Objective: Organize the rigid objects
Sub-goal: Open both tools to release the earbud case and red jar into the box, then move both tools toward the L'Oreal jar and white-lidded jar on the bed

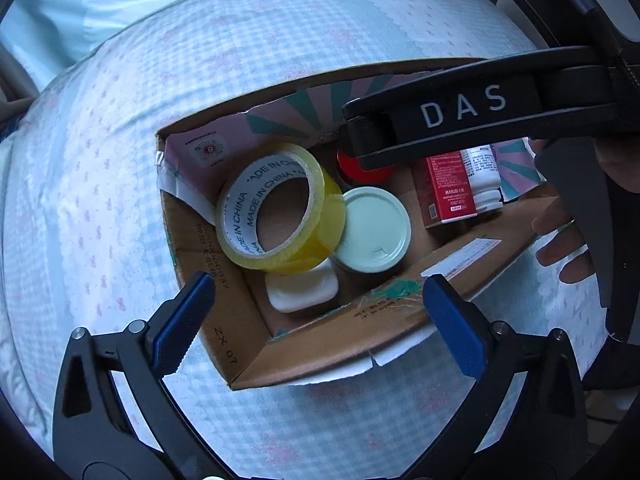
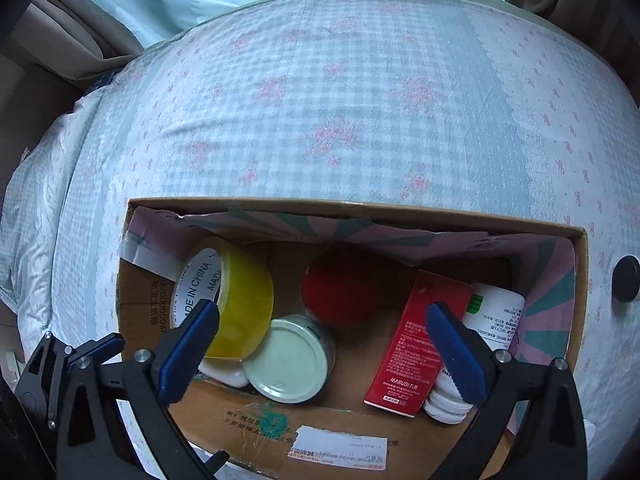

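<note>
- The left wrist view alone shows the right gripper's black body marked DAS crossing over the cardboard box point(image 1: 256, 344), with bare fingers point(image 1: 560, 240) of the person's hand beside the box rim; the right wrist view alone shows a small black round object point(image 2: 626, 278) on the checked bedspread point(image 2: 320, 100) just outside the box's right wall
- Inside the box, at its left end, the yellow tape roll point(image 1: 280, 208) leans tilted, its hole facing up and leftward; it rests against the pale green lid point(image 1: 374, 228) and over a white soap-like block point(image 1: 302, 292); a red lid point(image 2: 340, 288) lies behind
- At the right end the red carton point(image 2: 416, 344) lies with its long axis running near to far; the white bottle point(image 2: 496, 316) lies alongside it, cap end nearer
- The left gripper point(image 1: 316, 320) hangs above the box with jaws spread wide, holding nothing; the right gripper point(image 2: 320, 344) likewise, jaws fully apart and touching nothing
</note>
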Motion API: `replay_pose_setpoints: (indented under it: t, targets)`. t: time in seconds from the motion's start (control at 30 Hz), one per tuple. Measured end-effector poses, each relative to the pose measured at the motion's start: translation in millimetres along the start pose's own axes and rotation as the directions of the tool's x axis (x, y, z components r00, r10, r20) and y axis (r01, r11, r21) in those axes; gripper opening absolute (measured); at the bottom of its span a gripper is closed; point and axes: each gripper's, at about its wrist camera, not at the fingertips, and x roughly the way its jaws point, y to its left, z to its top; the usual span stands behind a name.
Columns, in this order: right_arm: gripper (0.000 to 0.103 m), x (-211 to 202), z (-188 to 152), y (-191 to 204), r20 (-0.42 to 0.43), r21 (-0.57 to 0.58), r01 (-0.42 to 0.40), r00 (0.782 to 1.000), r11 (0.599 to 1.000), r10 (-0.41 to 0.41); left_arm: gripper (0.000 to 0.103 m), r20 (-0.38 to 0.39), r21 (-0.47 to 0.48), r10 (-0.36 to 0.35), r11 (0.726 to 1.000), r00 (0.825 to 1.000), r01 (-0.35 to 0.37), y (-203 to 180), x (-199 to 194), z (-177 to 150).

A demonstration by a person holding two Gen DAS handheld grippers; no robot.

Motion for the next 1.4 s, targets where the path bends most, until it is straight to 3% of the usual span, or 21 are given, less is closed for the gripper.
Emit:
replay_pose_setpoints:
  t: [0.43, 0.67, 0.83, 0.9, 1.07, 1.2, 1.33, 1.4]
  targets:
    - [0.103, -27.0, -9.4, 7.8, 0.023, 0.010, 0.006, 1.000, 1.000, -0.006, 0.103, 0.035, -0.063, -0.010, 0.998, 0.999, 0.012, 3.1, -30.2, -6.7]
    - [0.103, -65.0, -23.5, 10.3, 0.063, 0.040, -0.001, 0.998, 0.999, -0.001, 0.103, 0.079, -0.083, 0.000, 0.997, 0.997, 0.006, -1.4, -63.0, -14.0]
    - [0.103, -110.1, -38.8, 5.4, 0.107, 0.024, 0.062, 0.992, 0.998, -0.064, 0.103, 0.118, -0.060, 0.014, 0.998, 0.993, -0.007, -13.2, -90.7, -16.0]
    - [0.103, -130.5, -48.4, -0.4, 0.115, 0.044, 0.121, 0.985, 0.992, -0.125, 0.103, 0.135, -0.040, 0.027, 0.999, 0.991, -0.022, -21.2, -103.5, -15.4]
    - [0.103, -179.4, -86.7, -31.3, 0.127, 0.164, 0.218, 0.963, 0.962, -0.239, 0.103, 0.170, 0.010, 0.030, 0.999, 0.985, -0.032, -45.0, -130.3, -9.0]
    - [0.103, -206.8, -119.6, -61.1, 0.133, 0.240, 0.245, 0.950, 0.939, -0.282, 0.103, 0.175, 0.042, 0.000, 0.999, 0.985, -0.007, -68.5, -141.1, 5.5]
    - [0.103, -225.4, -149.0, -90.5, 0.129, 0.311, 0.300, 0.927, 0.902, -0.352, 0.103, 0.164, 0.128, -0.038, 0.992, 0.986, 0.017, -99.7, -140.8, 28.5]
    - [0.103, -230.0, -161.0, -107.8, 0.119, 0.358, 0.290, 0.928, 0.887, -0.352, 0.103, 0.162, 0.181, -0.056, 0.983, 0.985, 0.026, -118.5, -138.3, 43.4]
